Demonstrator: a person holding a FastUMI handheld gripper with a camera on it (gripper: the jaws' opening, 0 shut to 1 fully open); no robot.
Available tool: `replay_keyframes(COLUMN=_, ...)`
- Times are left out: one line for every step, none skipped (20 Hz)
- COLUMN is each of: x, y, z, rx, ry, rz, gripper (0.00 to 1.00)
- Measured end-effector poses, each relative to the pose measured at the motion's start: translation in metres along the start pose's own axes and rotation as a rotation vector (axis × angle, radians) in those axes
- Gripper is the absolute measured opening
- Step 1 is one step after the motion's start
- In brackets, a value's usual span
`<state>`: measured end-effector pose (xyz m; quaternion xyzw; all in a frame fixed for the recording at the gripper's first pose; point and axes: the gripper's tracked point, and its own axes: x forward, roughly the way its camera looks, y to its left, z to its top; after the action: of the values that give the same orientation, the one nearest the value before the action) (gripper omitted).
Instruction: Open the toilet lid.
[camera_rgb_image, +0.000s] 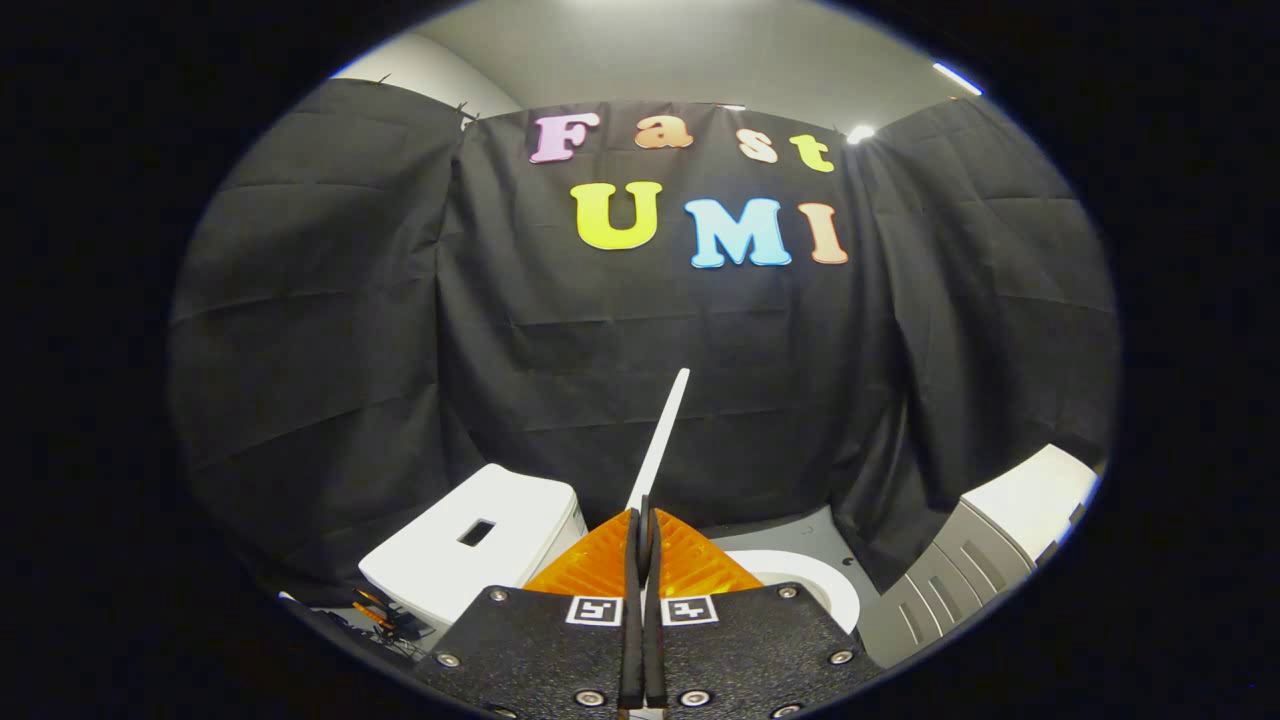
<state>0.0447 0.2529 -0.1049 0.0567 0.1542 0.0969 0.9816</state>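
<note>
Tool (644, 530) clenched, apparently on the raised toilet lid (664, 435), cistern (480, 545) just beside, bowl rim (815, 585) beyond.

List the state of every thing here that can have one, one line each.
toilet lid: raised, seen edge-on, standing up from between the fingers.
tool: shut on the toilet lid, fingers pressed on its lower edge.
toilet seat: down, rim uncovered, just beyond the fingers.
toilet tank: cover on, with a dark rectangular slot in its top.
grey appliance: closed as far as I can tell.
</note>
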Motion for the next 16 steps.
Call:
replay_keyframes(x=0.002, y=0.006, z=-0.001, rx=-0.004, ry=0.002, rz=0.008, gripper=0.00)
replay_keyframes(x=0.003, y=0.013, z=0.001, rx=-0.009, ry=-0.004, rz=0.016, gripper=0.00)
replay_keyframes(x=0.005, y=0.019, z=0.001, rx=-0.022, ry=-0.003, rz=0.023, gripper=0.00)
replay_keyframes(x=0.005, y=0.024, z=0.003, rx=-0.033, ry=-0.005, rz=0.025, gripper=0.00)
replay_keyframes(x=0.004, y=0.030, z=0.004, rx=-0.039, ry=-0.009, rz=0.031, gripper=0.00)
replay_keyframes(x=0.005, y=0.036, z=0.006, rx=-0.040, ry=-0.013, rz=0.039, gripper=0.00)
replay_keyframes(x=0.006, y=0.041, z=0.007, rx=-0.034, ry=-0.019, rz=0.042, gripper=0.00)
replay_keyframes(x=0.007, y=0.046, z=0.008, rx=-0.025, ry=-0.018, rz=0.047, gripper=0.00)
replay_keyframes(x=0.009, y=0.050, z=0.007, rx=-0.015, ry=-0.019, rz=0.053, gripper=0.00)
replay_keyframes(x=0.010, y=0.056, z=0.008, rx=-0.004, ry=-0.018, rz=0.060, gripper=0.00)
replay_keyframes(x=0.012, y=0.062, z=0.008, rx=0.001, ry=-0.017, rz=0.067, gripper=0.00)
replay_keyframes(x=0.013, y=0.068, z=0.010, rx=-0.002, ry=-0.018, rz=0.072, gripper=0.00)
replay_keyframes(x=0.015, y=0.074, z=0.011, rx=-0.013, ry=-0.017, rz=0.078, gripper=0.00)
replay_keyframes(x=0.016, y=0.081, z=0.013, rx=-0.024, ry=-0.020, rz=0.083, gripper=0.00)
replay_keyframes(x=0.018, y=0.086, z=0.012, rx=-0.035, ry=-0.026, rz=0.088, gripper=0.00)
replay_keyframes(x=0.019, y=0.093, z=0.013, rx=-0.034, ry=-0.034, rz=0.095, gripper=0.00)
